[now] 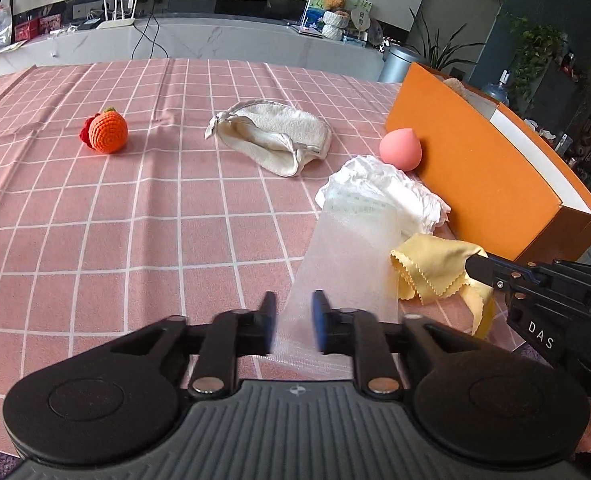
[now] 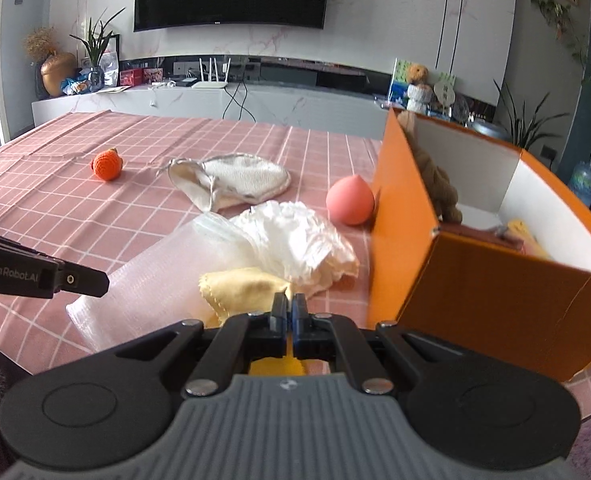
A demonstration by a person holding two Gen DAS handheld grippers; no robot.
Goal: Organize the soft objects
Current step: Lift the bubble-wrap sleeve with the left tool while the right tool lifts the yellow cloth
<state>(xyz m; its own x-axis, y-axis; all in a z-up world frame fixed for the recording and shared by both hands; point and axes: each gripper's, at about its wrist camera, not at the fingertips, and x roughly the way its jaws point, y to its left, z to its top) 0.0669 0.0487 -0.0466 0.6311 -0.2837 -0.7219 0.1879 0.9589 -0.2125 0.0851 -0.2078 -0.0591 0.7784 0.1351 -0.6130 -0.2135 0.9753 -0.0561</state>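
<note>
The yellow cloth, scalloped along its edge, lies low in the centre of the right wrist view, and the right gripper has its jaws together, clamped on a fold of it. Touching it on the left is a translucent mesh sleeve; the left gripper straddles the sleeve's near end with its jaws apart, the pads not pressing the mesh. Behind these a crumpled white cloth rests against the sleeve, with the pink sponge just beyond, touching the wall of the orange box. Further toward centre sits a cream drawstring pouch, and well apart at upper left a crocheted orange. The box already holds a brown plush and something yellow, so sorting looks begun, yet six soft items remain on the pink checked tablecloth. The box's near corner stands close right of the clamped cloth; lifting over that rim probably needs height, while the left side offers open room.
</note>
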